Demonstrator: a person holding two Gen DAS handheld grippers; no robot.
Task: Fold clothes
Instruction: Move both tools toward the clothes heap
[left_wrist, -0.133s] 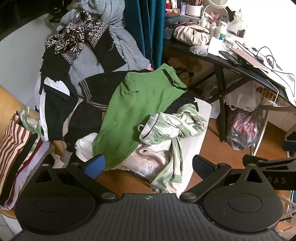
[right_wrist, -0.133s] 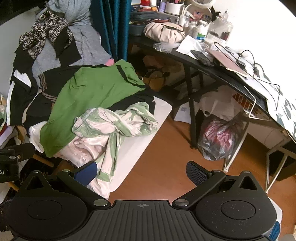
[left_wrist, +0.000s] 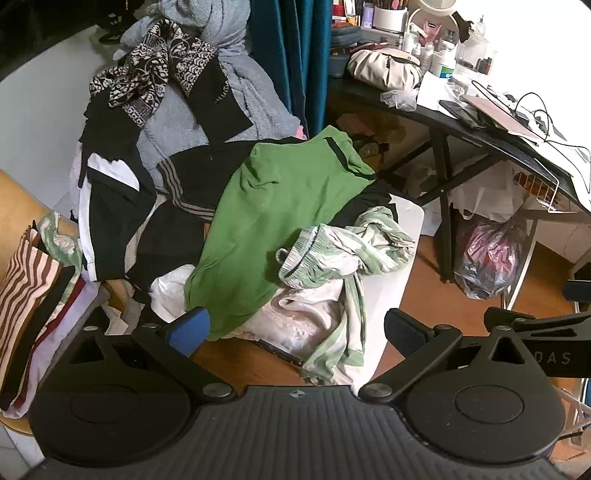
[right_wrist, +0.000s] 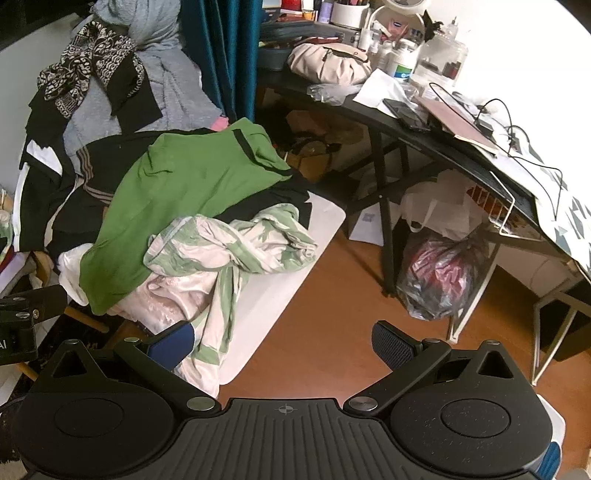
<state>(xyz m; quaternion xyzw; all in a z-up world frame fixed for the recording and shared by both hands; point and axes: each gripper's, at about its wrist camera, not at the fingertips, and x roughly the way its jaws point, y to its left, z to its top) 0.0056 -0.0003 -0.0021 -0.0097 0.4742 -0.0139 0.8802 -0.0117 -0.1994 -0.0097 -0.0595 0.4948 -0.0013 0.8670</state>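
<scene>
Two claws—left claw (left_wrist: 293, 328), right claw (right_wrist: 282, 341)—gape over the clothes pile (left_wrist: 280, 206).

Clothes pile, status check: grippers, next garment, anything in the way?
Left gripper open, empty; right gripper open, empty. Plain green shirt unfolded on the pile. Crumpled green-and-white patterned garment overlaps its lower edge.

Green shirt (left_wrist: 280, 221) covers most of the black garment (left_wrist: 192, 184) beneath it and the upper part of the pale pink cloth (left_wrist: 295, 321); white pad (right_wrist: 280, 280) largely buried under the pile; striped folded stack (left_wrist: 26, 295) cut off by the left edge; bottles (right_wrist: 399, 62) on the tabletop (right_wrist: 424, 144) too small to read; bag (right_wrist: 439, 273) contents indistinct
</scene>
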